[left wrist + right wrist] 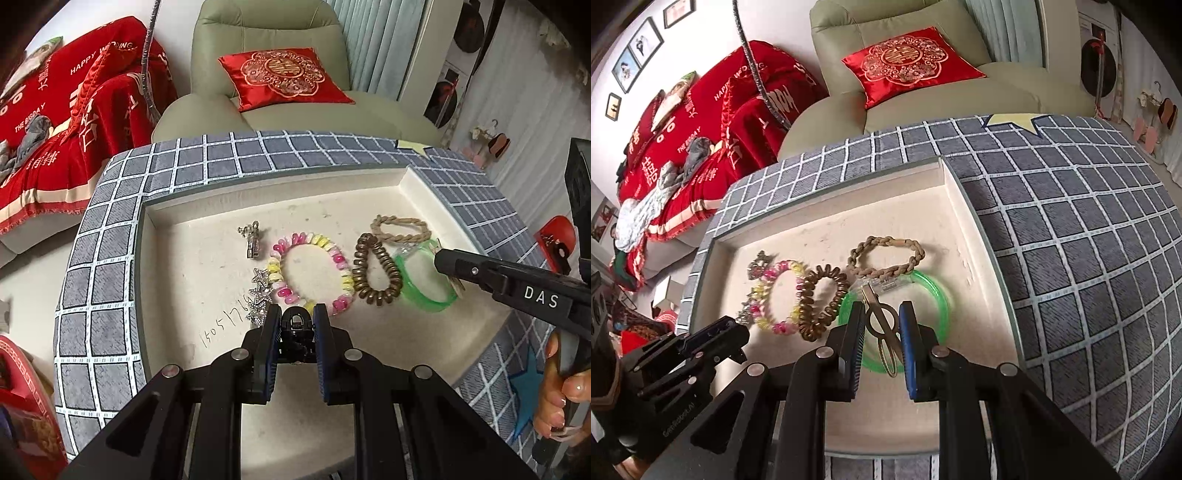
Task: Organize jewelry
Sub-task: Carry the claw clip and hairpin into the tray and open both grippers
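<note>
A cream tray [207, 266] sits on a grey checked cloth. In it lie a silver clip [252, 240], a silver star piece [259, 295], a pink-and-yellow bead bracelet [341, 266], a brown coil hair tie [376, 273], a braided tan hair tie [400, 229] and a green bangle [424, 291]. My left gripper [295, 321] is shut on a black hair claw [295, 323] at the bead bracelet's near edge. My right gripper [882, 314] is shut on a bronze hair clip [882, 325] over the green bangle [934, 291].
The checked cloth [1071, 221] covers the table around the tray. A green armchair with a red cushion [284, 77] stands behind. A sofa with a red blanket [55, 129] is at the left. A red object [557, 236] lies at the right.
</note>
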`<action>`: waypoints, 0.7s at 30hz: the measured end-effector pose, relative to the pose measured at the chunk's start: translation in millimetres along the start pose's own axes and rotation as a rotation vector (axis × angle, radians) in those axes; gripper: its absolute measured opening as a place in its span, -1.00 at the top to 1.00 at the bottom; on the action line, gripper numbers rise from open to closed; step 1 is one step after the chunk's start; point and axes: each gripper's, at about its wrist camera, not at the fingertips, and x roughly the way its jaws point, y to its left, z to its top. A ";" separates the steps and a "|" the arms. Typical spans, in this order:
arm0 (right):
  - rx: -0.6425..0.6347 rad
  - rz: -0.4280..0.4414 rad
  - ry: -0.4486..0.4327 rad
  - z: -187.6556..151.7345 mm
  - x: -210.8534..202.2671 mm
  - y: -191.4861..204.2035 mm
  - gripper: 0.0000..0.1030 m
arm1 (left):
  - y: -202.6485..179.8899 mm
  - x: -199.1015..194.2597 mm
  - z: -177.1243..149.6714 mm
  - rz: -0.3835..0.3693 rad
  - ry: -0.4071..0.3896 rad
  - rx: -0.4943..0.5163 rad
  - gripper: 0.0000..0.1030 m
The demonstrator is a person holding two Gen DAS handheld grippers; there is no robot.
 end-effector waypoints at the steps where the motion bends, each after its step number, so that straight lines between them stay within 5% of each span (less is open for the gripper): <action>1: 0.000 -0.003 0.004 -0.5 2.9 -0.4 0.60 | -0.3 2.5 -0.9 0.007 0.004 0.003 0.36; 18: -0.024 -0.010 0.024 -5.0 17.5 2.7 0.59 | -10.9 15.6 -5.4 0.061 0.019 0.051 0.36; 19: -0.023 -0.004 0.022 -5.1 16.0 3.3 0.55 | -11.1 15.3 -5.5 0.061 0.017 0.050 0.36; 21: -0.020 0.008 0.012 -4.7 11.9 3.8 -0.10 | -12.2 14.3 -5.4 0.067 0.013 0.052 0.36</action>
